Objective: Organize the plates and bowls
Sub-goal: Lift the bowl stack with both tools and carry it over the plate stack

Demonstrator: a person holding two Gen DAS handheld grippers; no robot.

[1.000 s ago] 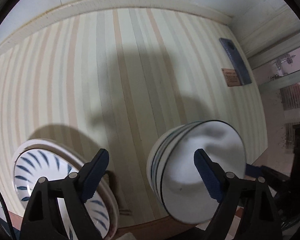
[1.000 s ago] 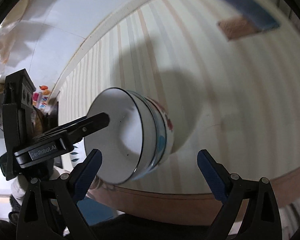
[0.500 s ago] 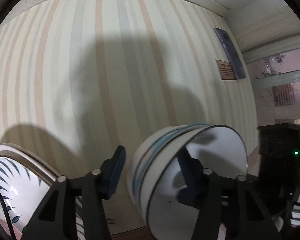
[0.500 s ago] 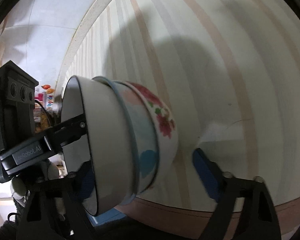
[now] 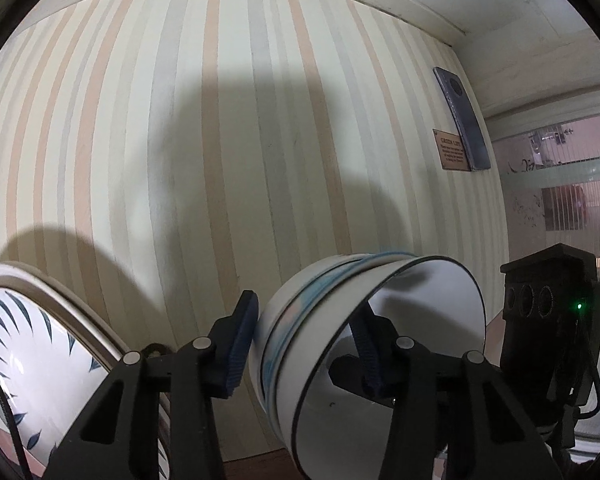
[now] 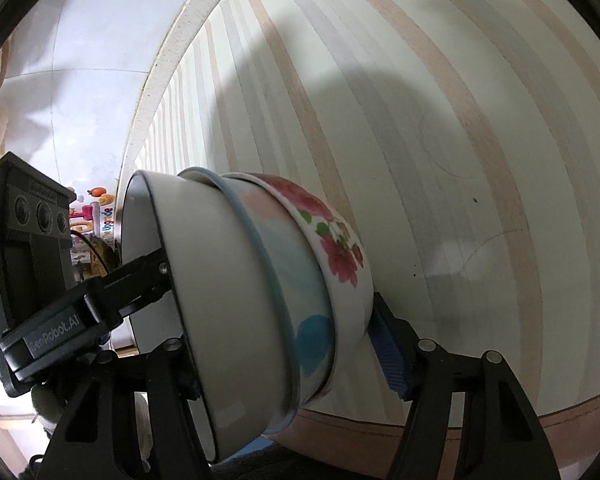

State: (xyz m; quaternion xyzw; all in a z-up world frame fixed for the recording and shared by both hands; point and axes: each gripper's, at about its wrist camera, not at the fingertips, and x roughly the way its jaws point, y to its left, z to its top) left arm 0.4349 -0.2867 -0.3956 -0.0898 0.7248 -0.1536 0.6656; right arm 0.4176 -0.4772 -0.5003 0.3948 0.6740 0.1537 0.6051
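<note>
The left fingers (image 5: 242,344) were clenched on the wall of the bowls (image 5: 340,344), one pad outside the nested stack and the other inside the white innermost bowl. The right fingers (image 6: 388,350) straddled the same stack (image 6: 260,304) from the opposite side; whether they pressed on it or stood released I could not tell, since the left-hand pad was hidden behind the rim. The stack was held tipped, its axis running left to right across the scene, mouth toward the left gripper (image 5: 304,346) and flowered base toward the right gripper (image 6: 284,364). It hung above the near edge of the striped tabletop (image 5: 260,140). A leaf-patterned plate (image 5: 24,356) lay at the near left, beside the left gripper, so that hand seemed nearer to it.
</note>
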